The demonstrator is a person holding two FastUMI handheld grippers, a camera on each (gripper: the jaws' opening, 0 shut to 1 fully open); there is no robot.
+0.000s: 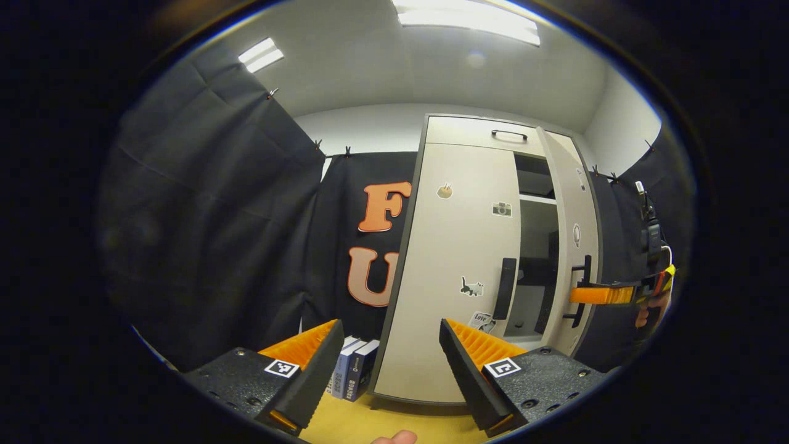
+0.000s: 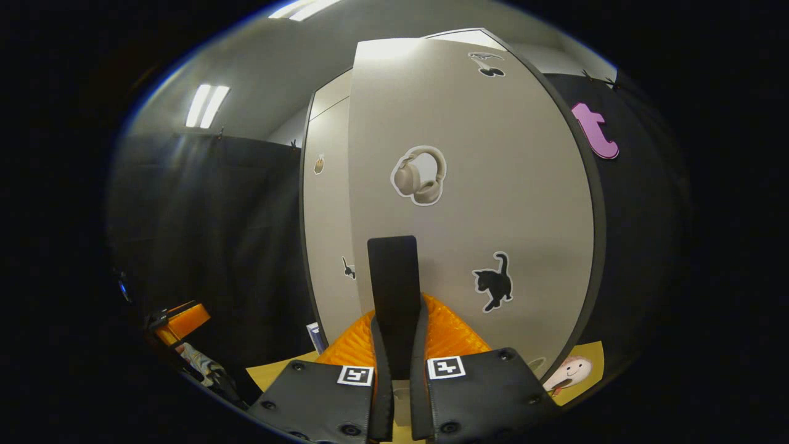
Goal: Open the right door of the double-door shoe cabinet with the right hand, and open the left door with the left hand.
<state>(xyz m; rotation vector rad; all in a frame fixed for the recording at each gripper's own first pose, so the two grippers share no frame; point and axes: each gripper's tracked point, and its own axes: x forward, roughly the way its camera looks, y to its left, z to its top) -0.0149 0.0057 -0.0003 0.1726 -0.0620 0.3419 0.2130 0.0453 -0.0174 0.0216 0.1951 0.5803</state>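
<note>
Matte beige, the flat right door (image 2: 468, 203) stands ajar; the right gripper (image 2: 396, 345) clamps both fingers on its slim black bar handle (image 2: 393, 290). Ahead of the left gripper (image 1: 391, 357), spread wide and empty, the left door (image 1: 456, 259) sits closed, handle (image 1: 506, 288) well apart

Black cloth walls (image 1: 203, 203), white ceiling (image 1: 394, 68), bright ceiling lights (image 1: 468, 21), yellow floor (image 1: 370, 422)

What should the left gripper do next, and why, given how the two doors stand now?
Probably move the left gripper forward to the left door's handle and close on it. Its fingers stand open and apart from the cabinet, and the left door looks shut, while the right gripper is clamped on the right door's handle and the right door is already ajar.
</note>
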